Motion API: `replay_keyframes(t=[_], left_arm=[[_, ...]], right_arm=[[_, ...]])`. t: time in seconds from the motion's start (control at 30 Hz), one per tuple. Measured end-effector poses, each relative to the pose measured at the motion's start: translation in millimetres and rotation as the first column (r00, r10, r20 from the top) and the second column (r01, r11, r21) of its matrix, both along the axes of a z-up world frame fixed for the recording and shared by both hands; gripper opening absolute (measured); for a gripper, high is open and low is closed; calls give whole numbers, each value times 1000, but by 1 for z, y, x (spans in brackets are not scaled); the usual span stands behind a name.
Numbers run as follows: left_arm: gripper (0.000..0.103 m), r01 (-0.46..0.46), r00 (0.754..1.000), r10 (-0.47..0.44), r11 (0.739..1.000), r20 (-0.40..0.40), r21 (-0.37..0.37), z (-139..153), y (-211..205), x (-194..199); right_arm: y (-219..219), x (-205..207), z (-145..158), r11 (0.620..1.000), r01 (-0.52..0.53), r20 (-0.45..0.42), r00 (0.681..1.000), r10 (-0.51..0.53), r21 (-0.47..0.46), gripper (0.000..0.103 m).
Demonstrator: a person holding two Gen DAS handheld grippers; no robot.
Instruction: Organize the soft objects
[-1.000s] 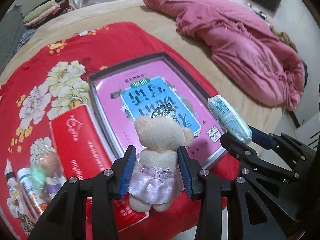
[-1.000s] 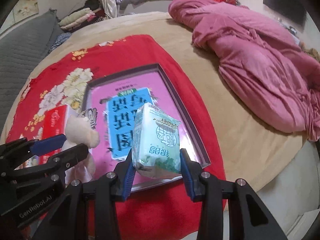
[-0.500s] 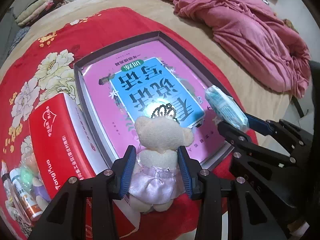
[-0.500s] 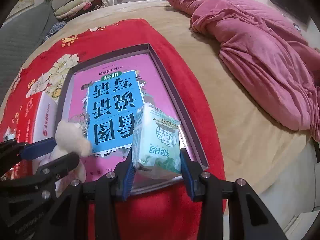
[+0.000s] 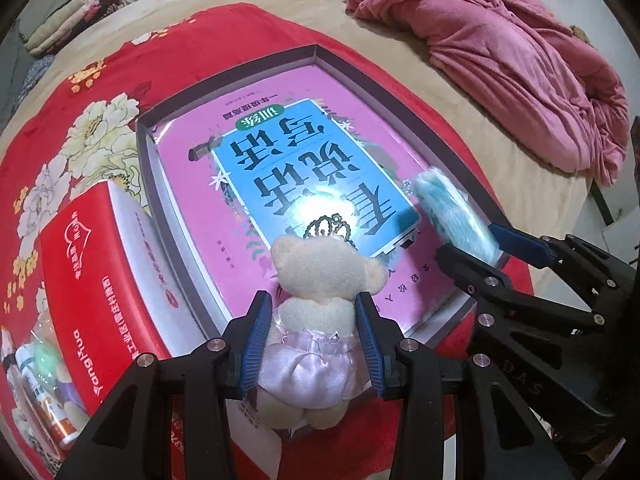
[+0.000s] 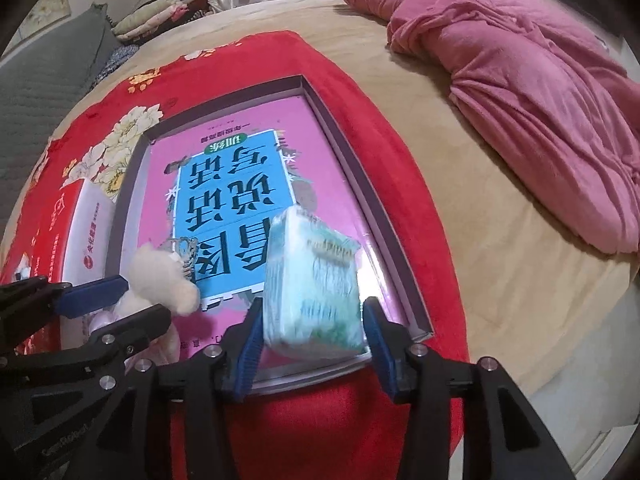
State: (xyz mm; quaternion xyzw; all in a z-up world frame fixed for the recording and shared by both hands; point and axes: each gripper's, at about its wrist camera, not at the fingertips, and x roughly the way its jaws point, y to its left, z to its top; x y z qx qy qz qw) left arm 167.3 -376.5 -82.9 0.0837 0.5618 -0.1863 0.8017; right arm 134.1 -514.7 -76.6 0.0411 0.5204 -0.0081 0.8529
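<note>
Left gripper (image 5: 314, 340) clamps a cream teddy bear (image 5: 316, 300) in a lilac skirt above a grey tray (image 5: 168, 216) lined with a pink-and-blue Chinese book. Right gripper (image 6: 314, 346) squeezes a blurred green tissue pack (image 6: 314, 292) over the tray's near edge. A red box (image 5: 92, 280) reading "Yanghua" sits beside the tray.

Both grippers have advanced over the shallow box (image 5: 460, 152), which now appears nearer in both views. The tissue pack (image 6: 314, 284) now hangs above the box's near right corner; the plush bear (image 5: 316, 312) above its near edge.
</note>
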Motion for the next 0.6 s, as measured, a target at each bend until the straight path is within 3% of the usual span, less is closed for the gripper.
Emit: replay_keyframes(t=[0.37,0.6], left_arm=[[45,7,1000,-7,1000,-12,16,-6,-10,4],[50,33,999,-32,999,-15,17,-6,-11,0]], right_arm=[[-14,-6,11,999,29,16,999,-29,41,55],[-12,-1,1,999,42,-5,999,-42,2,56]])
